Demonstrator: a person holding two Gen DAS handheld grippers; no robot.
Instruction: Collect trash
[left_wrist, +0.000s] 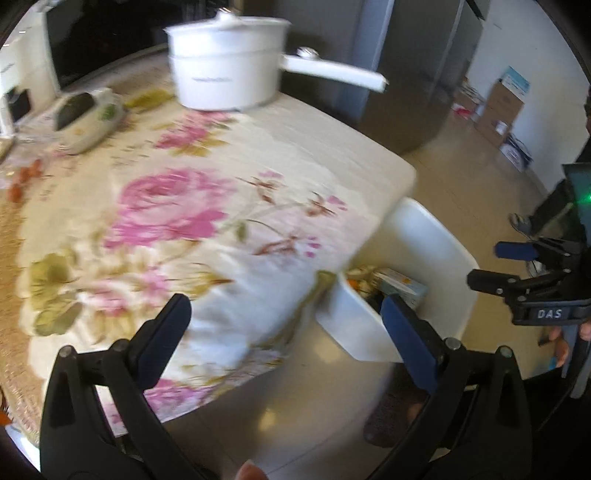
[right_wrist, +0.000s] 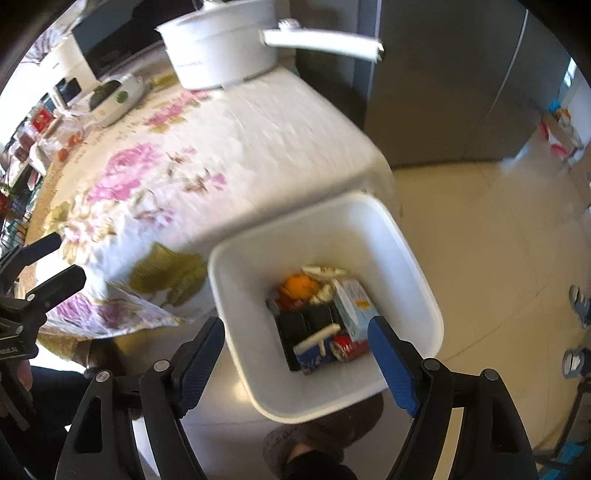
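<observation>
In the left wrist view, the left hand-held gripper (left_wrist: 284, 325) stands wide and empty above the edge of the counter (left_wrist: 207, 199) with its flowered cloth. A white pot (left_wrist: 225, 70) stands at the far side.

In the right wrist view, the right hand-held gripper (right_wrist: 295, 350) is also apart and holds nothing, above the white bin (right_wrist: 325, 229) on the floor beside the counter. The trash (right_wrist: 325, 314) lies in the bin.

The tablecloth (left_wrist: 207, 206) looks like soft matt cloth printed with flowers. At twelve o'clock the white pot (left_wrist: 225, 66) has a smooth, glossy finish. At five o'clock the bin (right_wrist: 406, 266) is smooth white plastic, holding a paper carton (right_wrist: 352, 299) and a shiny metal can (right_wrist: 345, 349). The floor (right_wrist: 480, 258) is glossy.
</observation>
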